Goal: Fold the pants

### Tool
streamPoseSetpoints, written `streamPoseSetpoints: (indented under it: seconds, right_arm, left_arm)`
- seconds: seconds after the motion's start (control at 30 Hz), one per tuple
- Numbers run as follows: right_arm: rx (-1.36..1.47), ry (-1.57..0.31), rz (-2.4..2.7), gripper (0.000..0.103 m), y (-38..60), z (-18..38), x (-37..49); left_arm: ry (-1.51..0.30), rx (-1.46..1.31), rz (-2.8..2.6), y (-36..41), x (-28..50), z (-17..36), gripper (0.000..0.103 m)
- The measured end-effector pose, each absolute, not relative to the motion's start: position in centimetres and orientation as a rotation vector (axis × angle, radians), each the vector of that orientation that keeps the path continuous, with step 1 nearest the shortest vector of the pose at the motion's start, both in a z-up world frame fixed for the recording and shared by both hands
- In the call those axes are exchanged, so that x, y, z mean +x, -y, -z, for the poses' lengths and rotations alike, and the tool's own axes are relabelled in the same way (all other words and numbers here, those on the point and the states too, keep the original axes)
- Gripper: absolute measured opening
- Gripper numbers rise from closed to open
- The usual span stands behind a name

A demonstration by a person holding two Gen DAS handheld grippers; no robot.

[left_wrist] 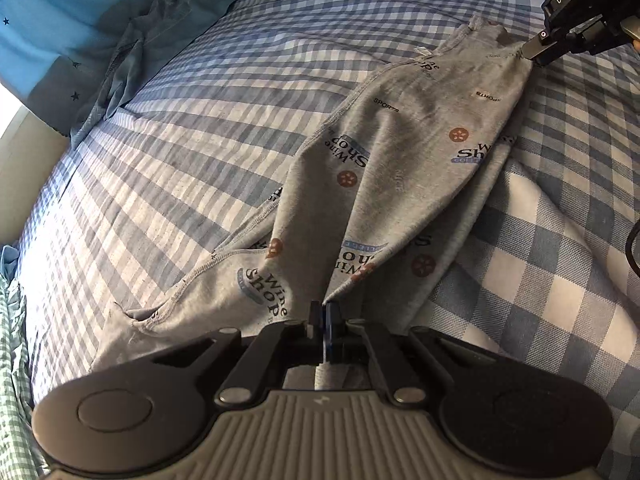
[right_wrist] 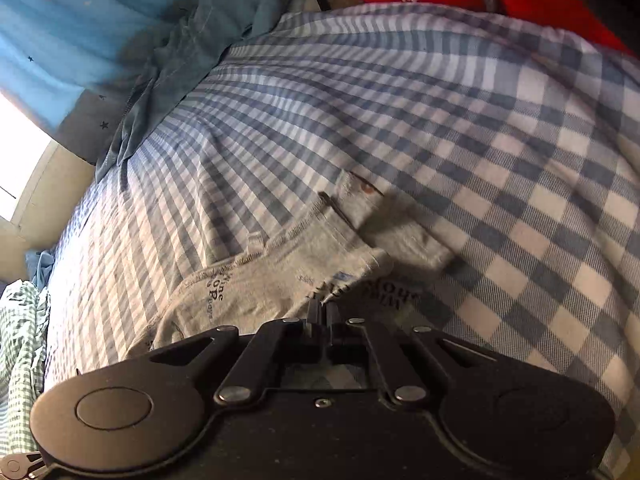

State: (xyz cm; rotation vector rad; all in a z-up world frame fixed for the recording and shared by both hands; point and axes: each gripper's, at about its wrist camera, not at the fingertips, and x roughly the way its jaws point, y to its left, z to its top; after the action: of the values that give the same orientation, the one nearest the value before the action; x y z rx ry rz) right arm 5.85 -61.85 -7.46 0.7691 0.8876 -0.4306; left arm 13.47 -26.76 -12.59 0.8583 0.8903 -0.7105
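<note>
Left tongs (left_wrist: 323, 312) are clamped on grey pants (left_wrist: 400, 176). Right tongs (right_wrist: 323, 312) pinch the pants' far end. Both lie over a checked bed (left_wrist: 200, 140).

The pants (left_wrist: 400, 168) are lying stretched across the bed, running from about seven o'clock up to one o'clock in the left wrist view. They are grey knit, printed with "Wine Shop" and "SPORTS" lettering and small brown dots, with stitched seams showing. The cloth is rumpling into long folds. In the right wrist view, the pants (right_wrist: 280, 276) are bunching at six o'clock.
</note>
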Motion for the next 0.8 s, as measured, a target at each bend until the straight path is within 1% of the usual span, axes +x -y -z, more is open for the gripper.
streamPoseSetpoints:
  seconds: [0.07,0.13,0.2,0.23,0.33,0.47,0.53,0.57,0.6,0.67,0.73,0.8]
  right_arm:
    - [0.736,-0.910,0.421,0.027,62.3,7.4,5.7]
    - [0.681,-0.926,0.409,0.031,62.9,6.8,5.5]
    - [0.631,-0.942,0.382,0.045,63.9,6.6,5.7]
    - [0.611,-0.949,0.362,0.047,64.4,6.5,6.1]
    - [0.537,-0.974,0.305,0.047,66.0,6.6,7.8]
    - [0.537,-1.051,0.214,0.047,67.7,7.8,10.6]
    - [0.541,-1.101,0.180,0.044,68.2,8.6,11.6]
    - [0.542,-1.118,0.165,0.041,68.3,8.8,11.9]
    - [0.541,-1.129,0.152,0.039,68.3,8.9,12.0]
    - [0.540,-1.139,0.126,0.038,68.3,9.0,12.2]
    - [0.537,-1.150,0.104,0.038,68.2,9.2,12.5]
    - [0.535,-1.160,0.100,0.038,68.2,9.4,12.9]
  left_arm:
    - [-0.906,0.853,0.698,27.1,13.3,12.7,0.000]
    - [-0.928,0.848,0.682,27.4,13.2,12.9,0.000]
    - [-0.961,0.822,0.664,27.6,13.3,13.0,0.001]
    - [-0.981,0.804,0.649,27.7,13.5,13.0,0.001]
    - [-1.016,0.770,0.603,27.9,13.7,13.0,0.006]
    - [-1.049,0.764,0.535,28.3,13.9,13.4,0.007]
    - [-1.052,0.771,0.511,28.5,13.8,13.5,0.009]
    - [-1.054,0.775,0.501,28.6,13.7,13.5,0.015]
    - [-1.053,0.779,0.492,28.7,13.6,13.5,0.019]
    - [-1.048,0.784,0.475,29.0,13.5,13.6,0.034]
    - [-1.046,0.799,0.458,29.3,13.6,13.9,0.039]
    - [-1.048,0.812,0.437,29.6,13.7,14.2,0.039]
